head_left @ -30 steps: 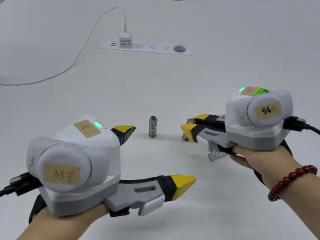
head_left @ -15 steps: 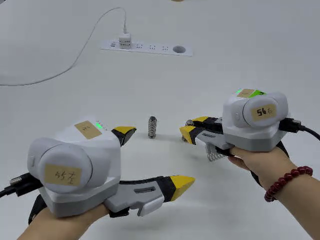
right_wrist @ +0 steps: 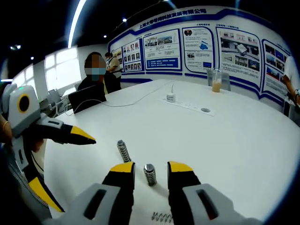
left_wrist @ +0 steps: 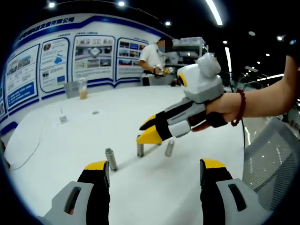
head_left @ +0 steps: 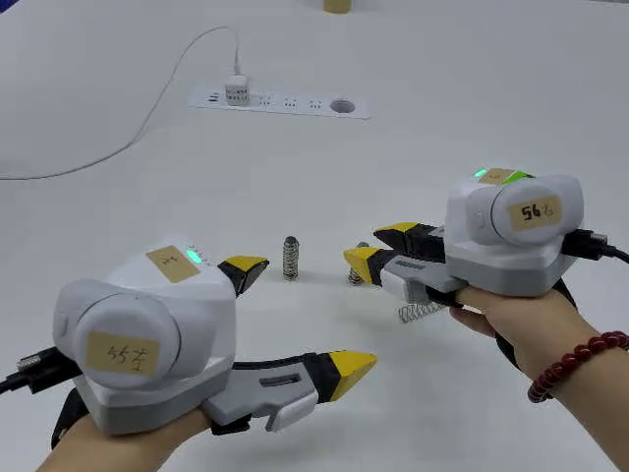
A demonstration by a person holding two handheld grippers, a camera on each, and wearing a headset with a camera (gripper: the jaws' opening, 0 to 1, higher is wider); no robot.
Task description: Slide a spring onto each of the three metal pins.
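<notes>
A metal pin wrapped in a spring (head_left: 290,258) (left_wrist: 110,159) (right_wrist: 123,151) stands upright on the white table (head_left: 295,157). A second upright pin (head_left: 355,276) (right_wrist: 150,175) (left_wrist: 140,149), also coiled, stands between the jaws of my open right gripper (head_left: 374,246) (right_wrist: 151,165) (left_wrist: 149,131), with a gap on each side. A loose spring (head_left: 421,312) (right_wrist: 163,216) lies flat on the table beneath that gripper. My left gripper (head_left: 300,317) (left_wrist: 154,168) hovers nearer to me, open wide and holding nothing.
A white power strip (head_left: 280,101) with a plugged charger and its cable (head_left: 147,118) lies at the far side of the table. A person (right_wrist: 96,79) sits behind the table's far edge. Bare table surface surrounds the pins.
The head camera has shifted slightly. Both grippers, the pins and the loose spring keep nearly the same places relative to one another.
</notes>
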